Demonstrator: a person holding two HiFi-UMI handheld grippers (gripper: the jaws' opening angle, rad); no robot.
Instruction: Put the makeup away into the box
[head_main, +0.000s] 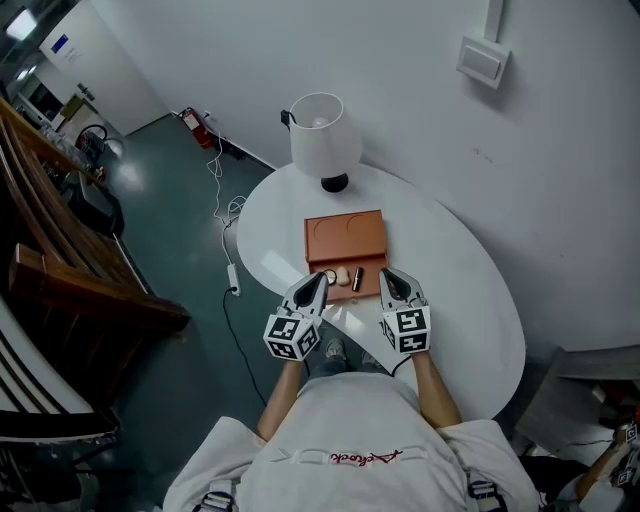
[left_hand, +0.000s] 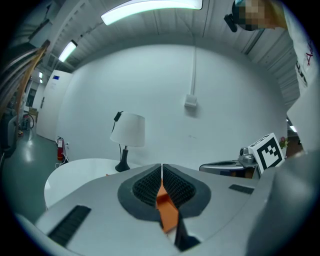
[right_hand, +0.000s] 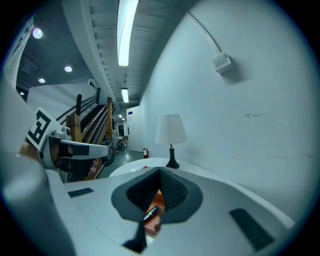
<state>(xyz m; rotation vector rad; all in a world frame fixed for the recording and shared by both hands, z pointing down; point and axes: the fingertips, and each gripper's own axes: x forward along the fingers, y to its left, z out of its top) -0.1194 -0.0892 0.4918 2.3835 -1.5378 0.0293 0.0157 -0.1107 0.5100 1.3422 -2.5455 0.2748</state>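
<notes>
An orange-brown box (head_main: 345, 238) lies open on the white table (head_main: 470, 300). Its near part holds a beige sponge (head_main: 342, 275), a black lipstick tube (head_main: 357, 278) and a small pink item (head_main: 330, 276). My left gripper (head_main: 318, 281) hovers at the box's near left corner and my right gripper (head_main: 389, 276) at its near right corner. Both are shut and empty. In the left gripper view the pads (left_hand: 150, 186) meet over the orange box (left_hand: 167, 212). Below the closed jaws in the right gripper view, the lipstick (right_hand: 152, 212) shows.
A white table lamp (head_main: 325, 135) stands behind the box at the table's far edge. A wall runs close along the right, with a switch box (head_main: 484, 60). A cable (head_main: 225, 210) trails on the floor to the left, near wooden furniture (head_main: 60, 260).
</notes>
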